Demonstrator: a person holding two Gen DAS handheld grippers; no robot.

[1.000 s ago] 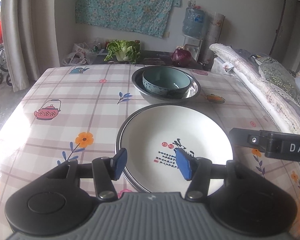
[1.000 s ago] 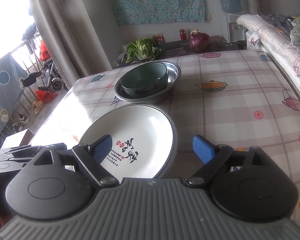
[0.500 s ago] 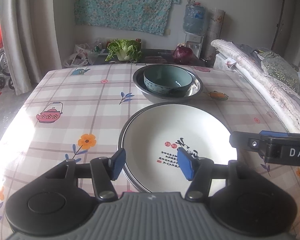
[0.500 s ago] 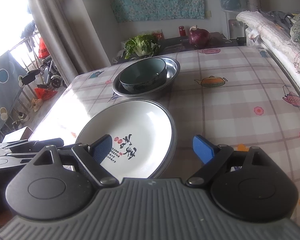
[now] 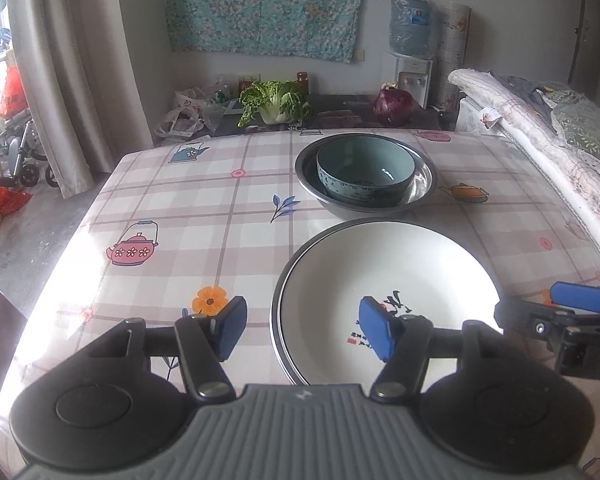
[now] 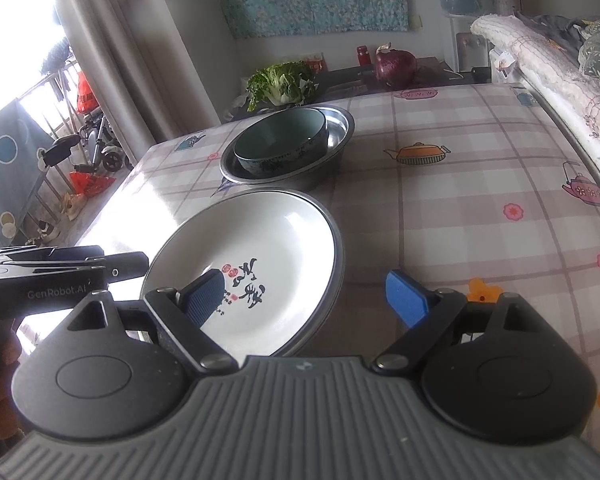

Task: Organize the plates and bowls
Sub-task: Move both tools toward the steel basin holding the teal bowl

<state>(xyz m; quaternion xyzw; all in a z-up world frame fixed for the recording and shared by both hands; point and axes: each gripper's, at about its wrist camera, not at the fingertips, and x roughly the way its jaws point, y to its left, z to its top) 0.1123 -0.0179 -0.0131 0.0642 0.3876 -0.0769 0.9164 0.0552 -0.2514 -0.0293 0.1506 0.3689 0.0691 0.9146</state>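
A white plate (image 5: 400, 272) with black lettering lies on a grey metal plate (image 5: 275, 320) near the table's front. Behind them a teal bowl (image 5: 364, 168) sits inside a steel bowl (image 5: 422, 184). My left gripper (image 5: 302, 330) straddles the stack's left rim, jaws opening, pads clear of it. In the right wrist view the white plate (image 6: 260, 240) has its right rim between the wide-open fingers of my right gripper (image 6: 304, 298), which hold nothing. The left gripper's body (image 6: 60, 268) shows at that view's left.
The table wears a checked cloth (image 5: 180, 208) with teapot and flower prints. A green cabbage (image 5: 276, 102) and a purple cabbage (image 5: 394, 106) sit on a low dark stand behind it. Folded bedding (image 5: 540, 132) runs along the right side. The floor drops off at left.
The left gripper's jaws have spread wider and it has tipped slightly, so the plates sit a little farther right in its view. The right gripper has not moved.
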